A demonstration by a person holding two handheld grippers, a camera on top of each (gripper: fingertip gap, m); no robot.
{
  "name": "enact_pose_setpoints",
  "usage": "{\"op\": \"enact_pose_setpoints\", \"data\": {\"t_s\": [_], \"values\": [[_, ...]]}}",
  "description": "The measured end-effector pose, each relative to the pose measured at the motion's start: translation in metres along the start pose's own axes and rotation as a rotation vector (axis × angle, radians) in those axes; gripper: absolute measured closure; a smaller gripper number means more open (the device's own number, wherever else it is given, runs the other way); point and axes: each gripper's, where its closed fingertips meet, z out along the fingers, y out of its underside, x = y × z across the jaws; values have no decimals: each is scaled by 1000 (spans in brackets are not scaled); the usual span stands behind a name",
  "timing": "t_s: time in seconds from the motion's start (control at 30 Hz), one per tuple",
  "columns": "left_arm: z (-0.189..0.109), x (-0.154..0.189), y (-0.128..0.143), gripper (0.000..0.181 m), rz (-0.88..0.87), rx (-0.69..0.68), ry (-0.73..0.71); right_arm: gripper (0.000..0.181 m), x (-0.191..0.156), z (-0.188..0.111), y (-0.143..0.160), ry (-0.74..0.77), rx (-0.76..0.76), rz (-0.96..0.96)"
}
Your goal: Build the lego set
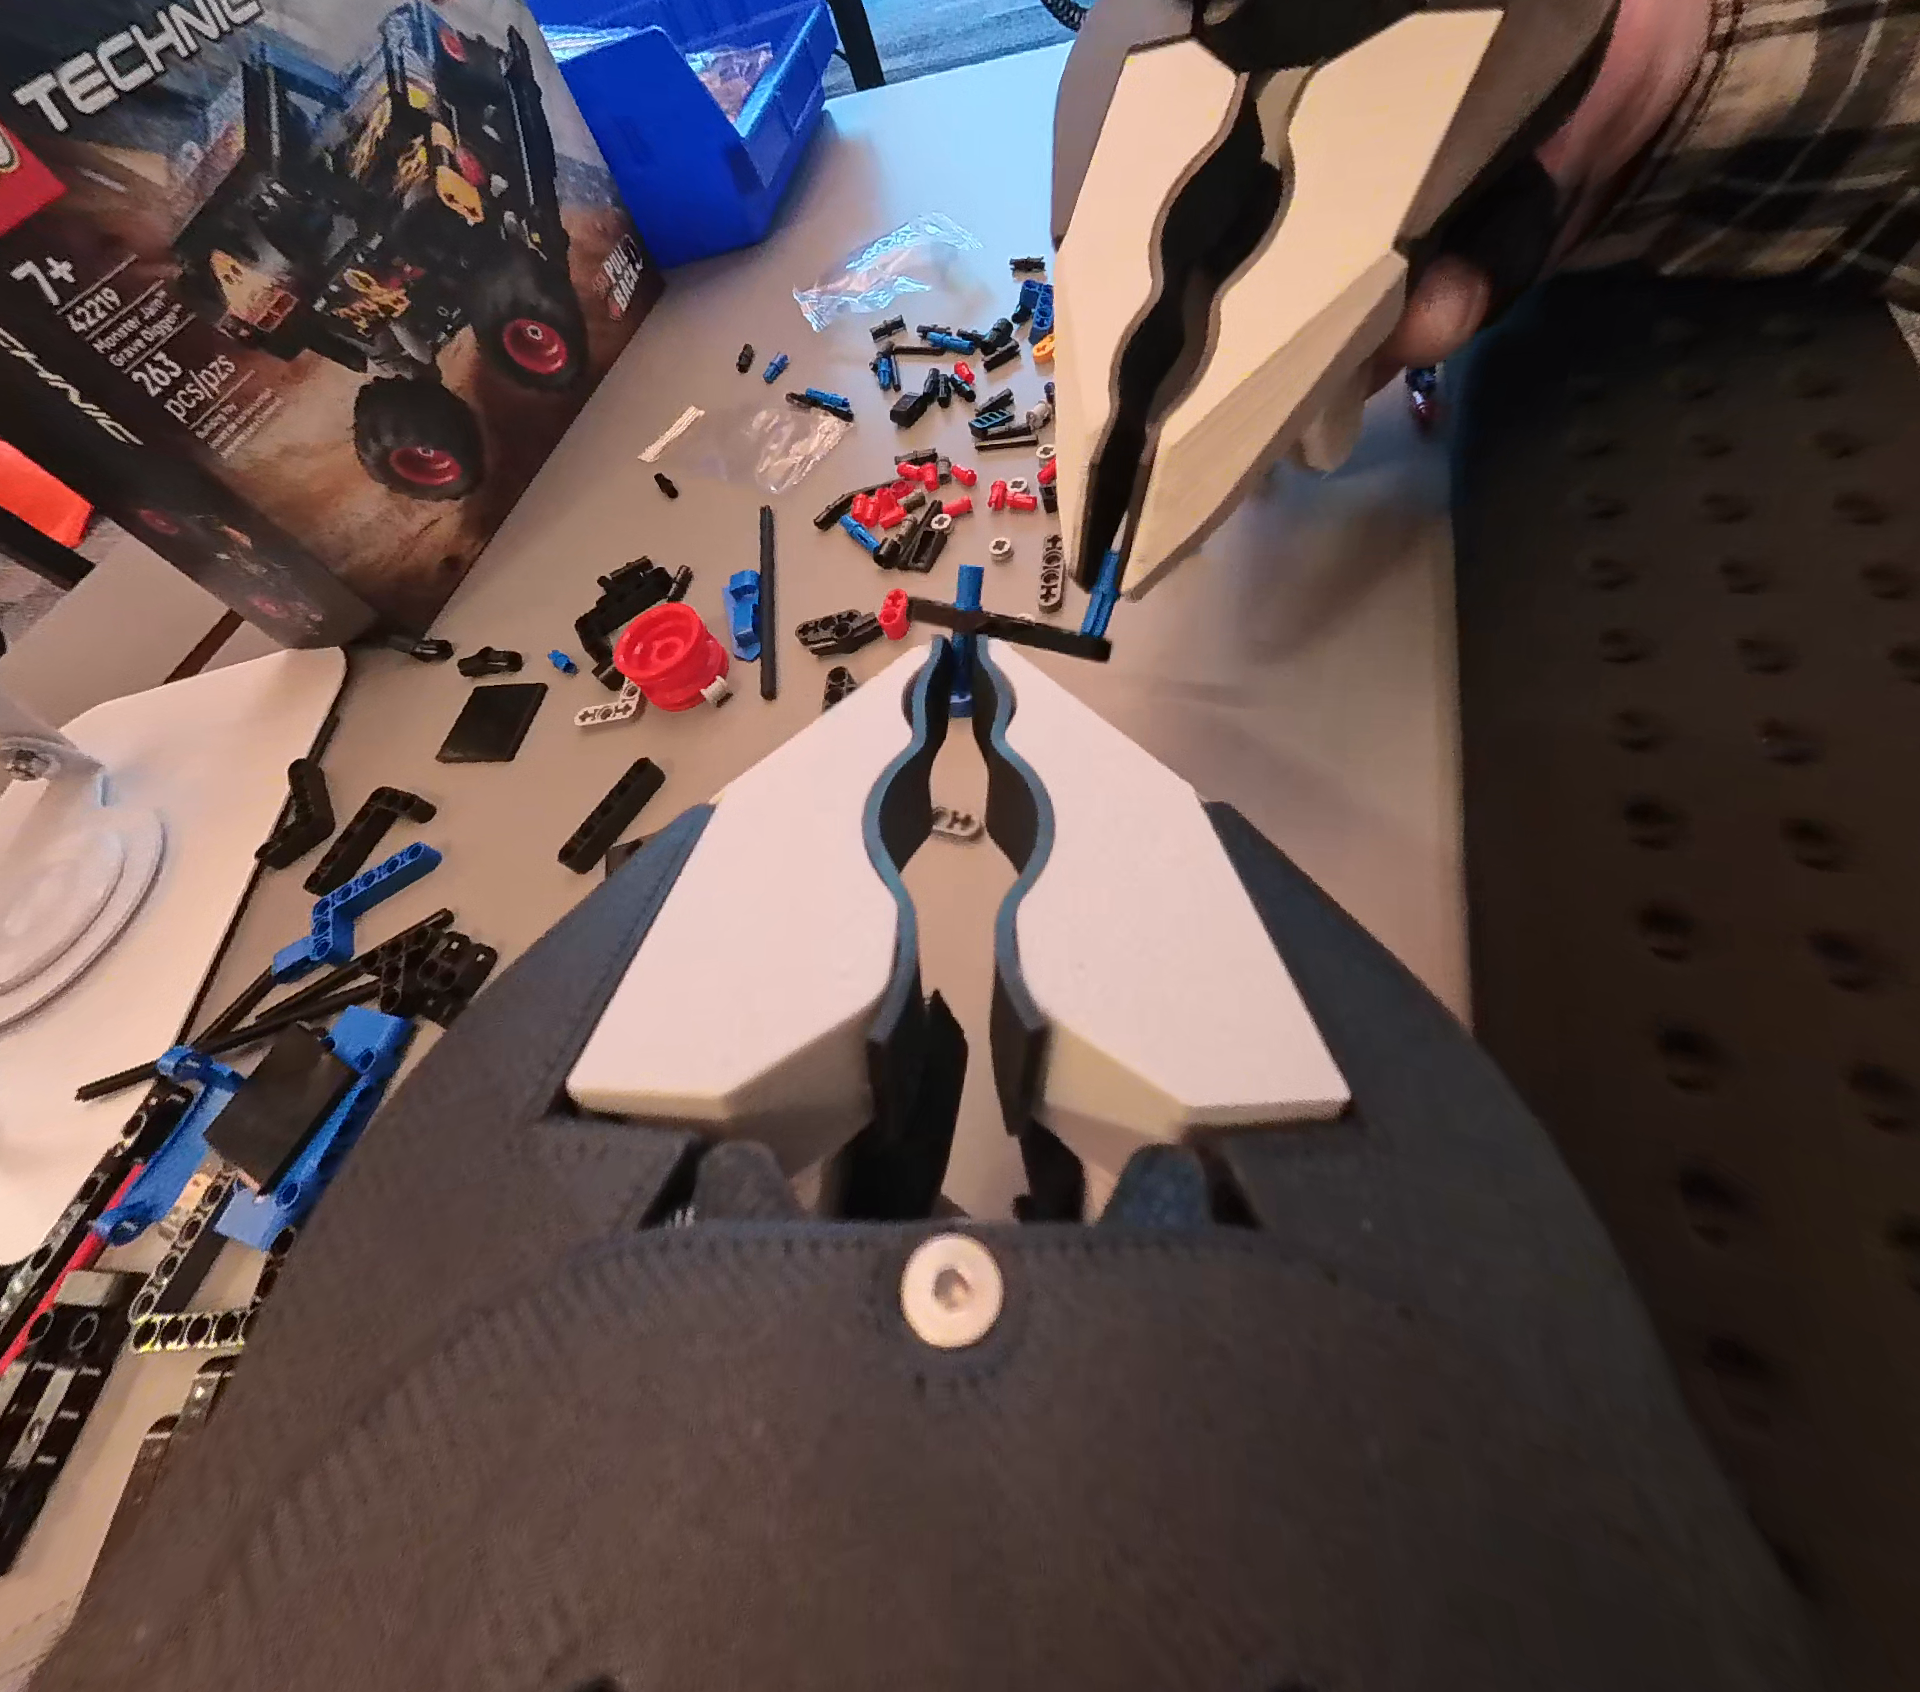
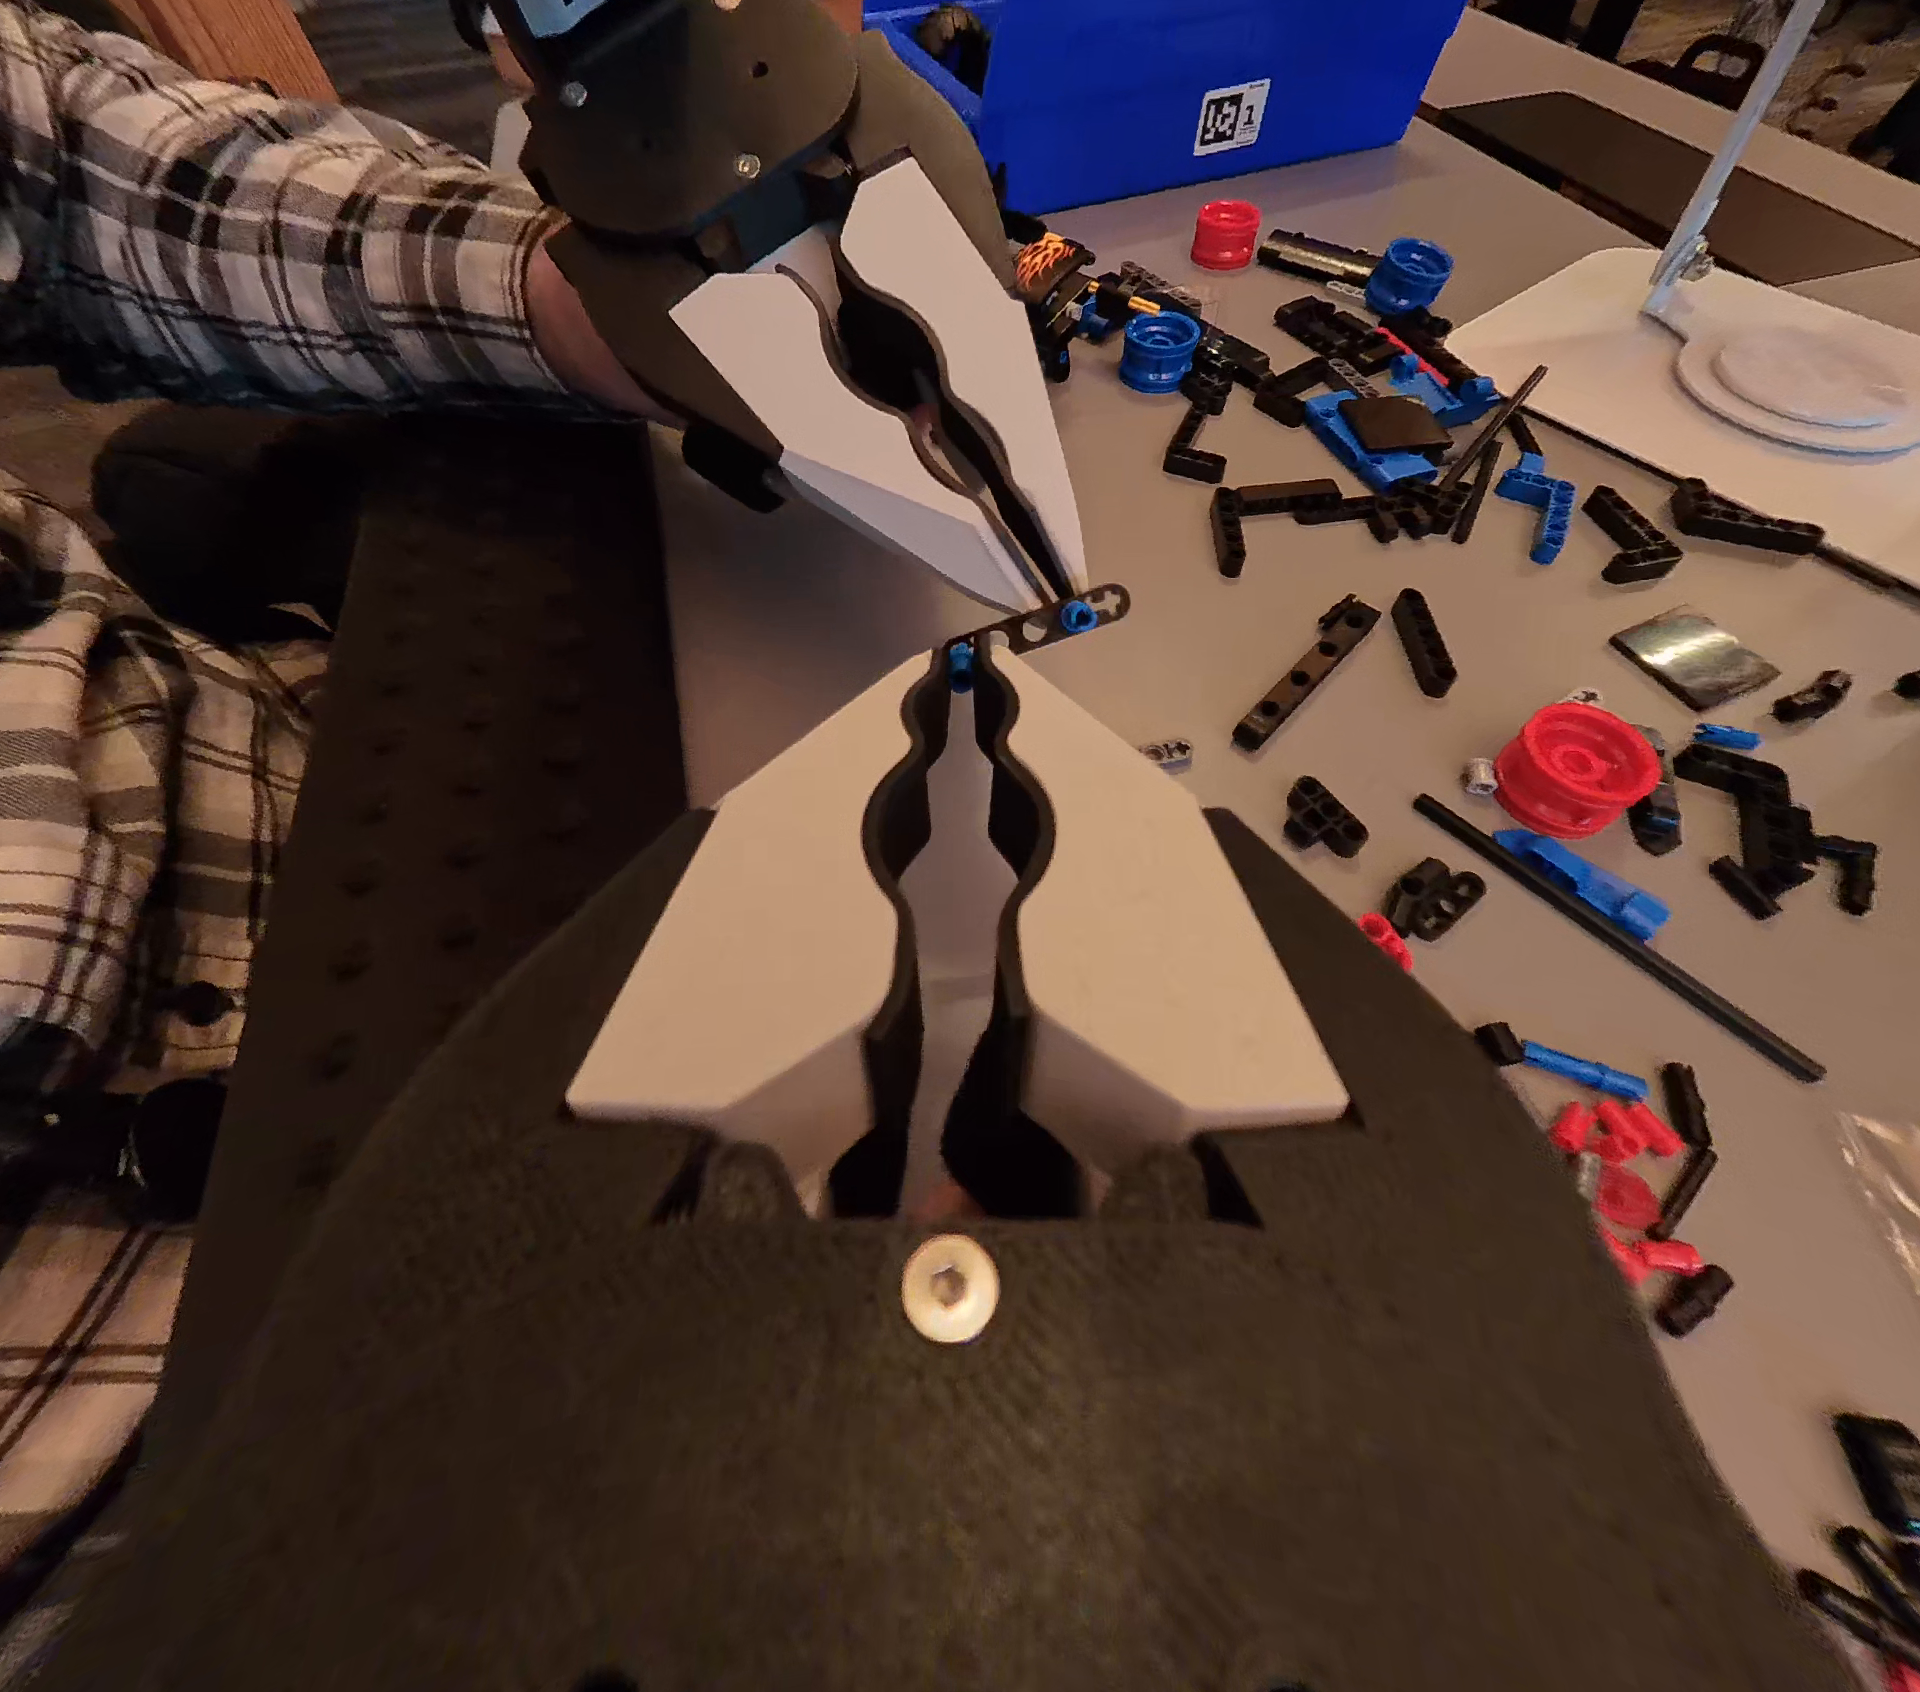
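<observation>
Your left gripper (image 1: pixel 961 655) pinches a blue pin stuck through the thin black beam (image 2: pixel 1049 619), held in the air over the table's near edge, and your right gripper (image 2: pixel 961 671) squeezes a second blue pin (image 2: pixel 961 666) right at the beam's near end hole (the beam runs sideways between both tips).

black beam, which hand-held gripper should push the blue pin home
Right. The right hand-held gripper pinches the blue pin at the end of the black beam; the left hand-held gripper is busy bracing it.
</observation>
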Motion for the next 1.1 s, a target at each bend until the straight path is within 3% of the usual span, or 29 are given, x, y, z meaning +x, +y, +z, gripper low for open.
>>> {"op": "enact_pose_setpoints", "data": {"t_s": [0.27, 0.57, 0.8, 0.87, 1.1], "values": [[3, 0, 4, 181, -60, -16, 9, 180, 0, 4, 5, 90, -91, -200], [6, 1, 4, 181, -125, -9, 29, 180, 0, 4, 7, 93, -113, -339], [9, 7, -10, 181, -207, 52, 74, 180, 0, 13, 12, 85, -130, -392], [14, 4, 2, 181, -127, -24, 32, 180, -2, 13, 10, 74, -119, -376], [7, -3, 17, 181, -161, -93, 43, 179, 3, -9, 15, 72, -99, -287]]}}
